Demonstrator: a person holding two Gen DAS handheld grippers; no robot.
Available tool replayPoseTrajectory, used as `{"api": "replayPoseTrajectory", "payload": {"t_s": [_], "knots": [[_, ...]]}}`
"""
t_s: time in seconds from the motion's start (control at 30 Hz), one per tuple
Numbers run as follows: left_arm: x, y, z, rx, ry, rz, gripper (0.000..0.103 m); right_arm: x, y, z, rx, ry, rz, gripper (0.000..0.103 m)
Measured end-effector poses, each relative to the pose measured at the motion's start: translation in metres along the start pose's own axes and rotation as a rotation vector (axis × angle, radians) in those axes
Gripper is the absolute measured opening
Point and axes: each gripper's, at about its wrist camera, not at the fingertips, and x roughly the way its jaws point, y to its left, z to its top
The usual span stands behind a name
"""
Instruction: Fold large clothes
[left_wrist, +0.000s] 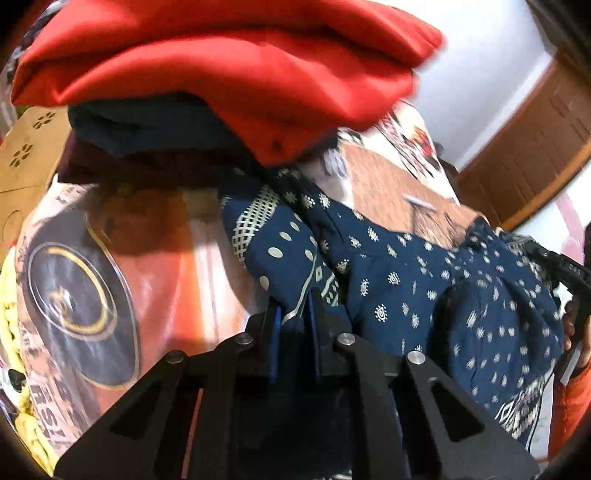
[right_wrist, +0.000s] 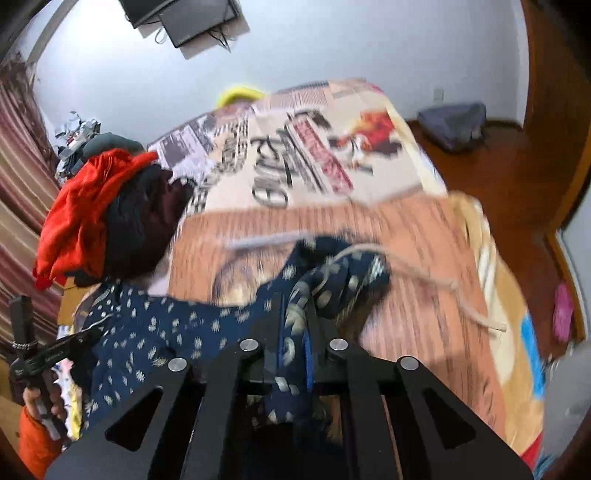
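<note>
A navy garment with a white print (left_wrist: 424, 291) hangs stretched between my two grippers above the bed. My left gripper (left_wrist: 293, 306) is shut on one edge of it. My right gripper (right_wrist: 293, 317) is shut on a bunched part of the same garment (right_wrist: 166, 325), and a pale drawstring (right_wrist: 424, 273) trails off to the right. In the left wrist view the right gripper's handle shows at the far right; in the right wrist view the left gripper's handle shows at the lower left. The views are motion-blurred.
A stack of folded clothes, red on top (left_wrist: 221, 62) over dark ones, sits on the bed (right_wrist: 369, 229), also seen in the right wrist view (right_wrist: 81, 214). Yellow cloth (left_wrist: 22, 424) lies at the left. A dark bag (right_wrist: 450, 122) lies on the wood floor.
</note>
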Motion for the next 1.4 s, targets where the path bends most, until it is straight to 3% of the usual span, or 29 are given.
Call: {"api": "replayPoseTrajectory", "payload": {"t_s": [0.1,0.13,0.2,0.3,0.47,0.57,0.63,0.7,0.77,0.83,1.2,1.3,1.4], "knots": [[0.011,0.018,0.01,-0.046,-0.008,0.064,0.012,0.006,-0.002,0.024,-0.002,-0.053,-0.059,0.005],[0.016,0.024,0.01,-0.052,-0.003,0.091,0.006,0.01,-0.007,0.03,0.016,-0.046,-0.063,0.005],[0.026,0.035,0.007,-0.05,0.033,0.133,0.005,0.016,-0.017,0.034,0.043,-0.01,-0.062,0.005],[0.027,0.046,-0.003,-0.047,0.051,0.155,0.005,0.014,-0.015,0.026,-0.01,0.009,-0.098,0.005],[0.0,0.037,-0.023,0.045,0.041,0.186,0.006,-0.009,-0.008,-0.001,-0.068,0.055,-0.047,0.007],[-0.027,0.024,-0.031,0.088,0.0,0.196,0.006,-0.026,-0.004,-0.015,-0.106,0.071,-0.046,0.032],[-0.05,0.013,-0.038,0.121,-0.033,0.192,0.011,-0.045,0.0,-0.027,-0.14,0.037,-0.063,0.056],[-0.068,0.003,-0.045,0.157,-0.061,0.192,0.019,-0.061,0.004,-0.036,-0.167,0.008,-0.074,0.063],[-0.084,-0.006,-0.052,0.186,-0.084,0.195,0.047,-0.076,0.007,-0.048,-0.189,-0.001,-0.071,0.065],[-0.094,-0.012,-0.053,0.197,-0.1,0.183,0.058,-0.091,0.01,-0.06,-0.201,-0.004,-0.06,0.066],[-0.104,0.006,-0.106,0.13,0.032,0.136,0.067,-0.099,0.012,-0.128,-0.169,0.108,-0.043,0.066],[-0.093,0.015,-0.127,0.099,0.101,0.092,0.067,-0.093,0.007,-0.145,-0.116,0.15,-0.017,0.066],[-0.079,0.025,-0.149,0.04,0.162,-0.002,0.067,-0.077,0.002,-0.162,-0.065,0.228,0.035,0.066]]}}
